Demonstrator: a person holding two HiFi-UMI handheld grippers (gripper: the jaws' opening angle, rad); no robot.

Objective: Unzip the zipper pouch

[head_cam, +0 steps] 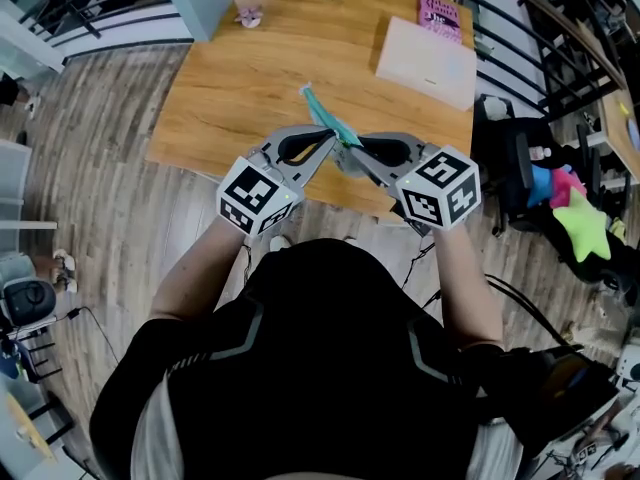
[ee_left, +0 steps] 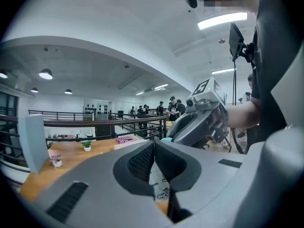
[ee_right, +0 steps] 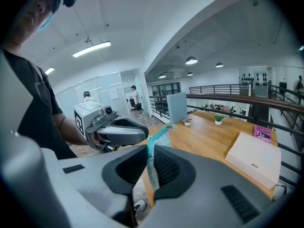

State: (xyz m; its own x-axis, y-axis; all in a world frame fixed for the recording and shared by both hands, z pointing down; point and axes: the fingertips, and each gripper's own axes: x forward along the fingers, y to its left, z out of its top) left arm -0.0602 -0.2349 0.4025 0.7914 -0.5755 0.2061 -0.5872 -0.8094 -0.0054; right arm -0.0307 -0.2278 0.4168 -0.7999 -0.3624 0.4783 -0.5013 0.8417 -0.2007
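Beyond pouch, pink book, print unreadable

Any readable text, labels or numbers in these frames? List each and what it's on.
Nothing is legible.
Pink book: cover lettering, too blurred to read.
White box: small dark mark, too small to read.
Zipper pouch: dark print, not legible.
Left marker cube, right marker cube: square codes only, no words.

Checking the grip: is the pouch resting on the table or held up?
Held up: the right tongs clamp the pouch clear of the table.
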